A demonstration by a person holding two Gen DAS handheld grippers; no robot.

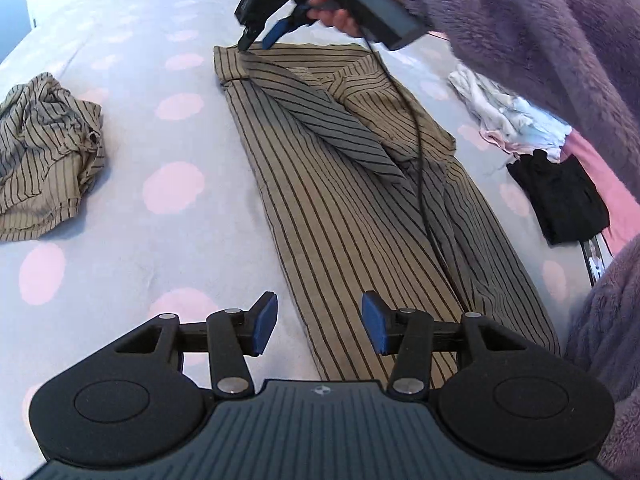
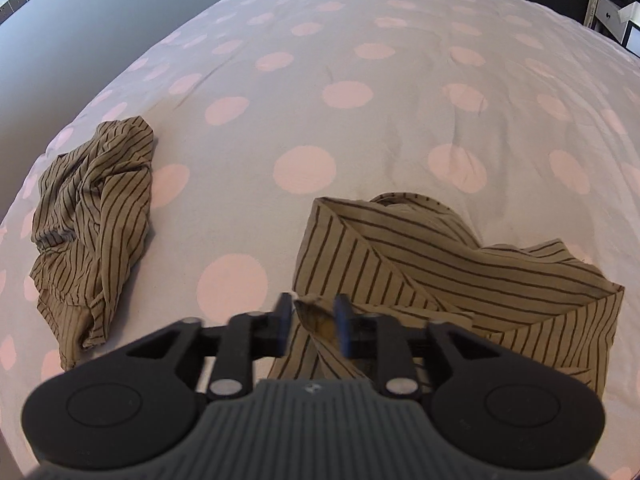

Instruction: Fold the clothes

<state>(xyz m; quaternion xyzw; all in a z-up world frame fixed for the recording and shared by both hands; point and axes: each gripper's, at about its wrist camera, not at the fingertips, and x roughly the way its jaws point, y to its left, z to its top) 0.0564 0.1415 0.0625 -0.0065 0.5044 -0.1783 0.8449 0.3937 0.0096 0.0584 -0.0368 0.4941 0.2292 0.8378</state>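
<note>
My left gripper [image 1: 319, 326] is closest to me. Its two blue pads stand apart, about half open, and nothing is between them. It hangs over the near end of the striped shirt [image 1: 344, 216], which lies long and flat on the spotty bed cover [image 1: 168, 128]. One side of the shirt is folded over already, and a striped sleeve [image 1: 320, 120] lies slanted across the top part.

Farther along the shirt is my right gripper [image 1: 256, 42], held in my hand [image 1: 344, 4] with the fluffy purple sleeve [image 1: 520, 28]. It is at the far corner of the shirt. In its own camera the jaws are part way open, and a bit of cloth edge sits between them [image 2: 310, 322]. The pads do not seem to squeeze it, so I think I have let that corner go. Its black cable [image 1: 420, 152] trails over the shirt.

I think I am in the middle of folding this shirt. A fold has been laid down, and both tools are free.

Next I think I need to grab the near end with both grippers and bring it up to the far end. I must pinch only the shirt, not the bed cover, and keep the cable out of the fold.

Farther off to the left, another striped garment [image 1: 44, 152] sits in a crumpled heap. It is not folded yet. To the right lies a little pile of other clothes [image 1: 536, 160], white, pink and black.
</note>
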